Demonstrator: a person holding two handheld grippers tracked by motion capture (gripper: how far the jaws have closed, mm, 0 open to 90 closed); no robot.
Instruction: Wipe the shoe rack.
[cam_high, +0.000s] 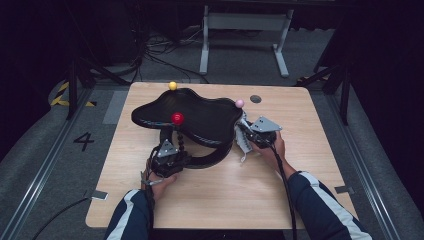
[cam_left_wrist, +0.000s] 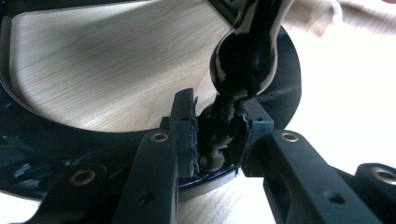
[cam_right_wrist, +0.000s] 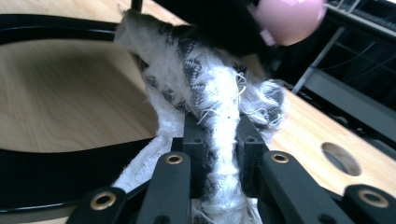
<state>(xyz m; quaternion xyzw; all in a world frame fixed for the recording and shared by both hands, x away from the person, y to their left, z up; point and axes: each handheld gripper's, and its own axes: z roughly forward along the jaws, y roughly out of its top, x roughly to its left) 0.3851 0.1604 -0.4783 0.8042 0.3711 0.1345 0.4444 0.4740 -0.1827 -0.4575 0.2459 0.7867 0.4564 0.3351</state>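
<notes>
A black tray-like stand (cam_high: 200, 117) with a curved base sits on the wooden table (cam_high: 300, 150). It carries a red ball (cam_high: 177, 118) on a beaded black post (cam_left_wrist: 243, 60), a yellow ball (cam_high: 172, 85) and a pink ball (cam_high: 239, 103) (cam_right_wrist: 287, 16). My left gripper (cam_high: 170, 157) (cam_left_wrist: 217, 135) is shut on the lower part of that post, near the base ring. My right gripper (cam_high: 252, 135) (cam_right_wrist: 219, 154) is shut on a frayed white and grey cloth (cam_right_wrist: 205, 88) (cam_high: 243, 142) beside the stand's right edge, just below the pink ball.
A round hole (cam_high: 255, 98) (cam_right_wrist: 341, 158) lies in the table near its far right part. Beyond the table stand a white desk frame (cam_high: 245, 35) and cables on the grey floor. Bare tabletop lies in front of both hands.
</notes>
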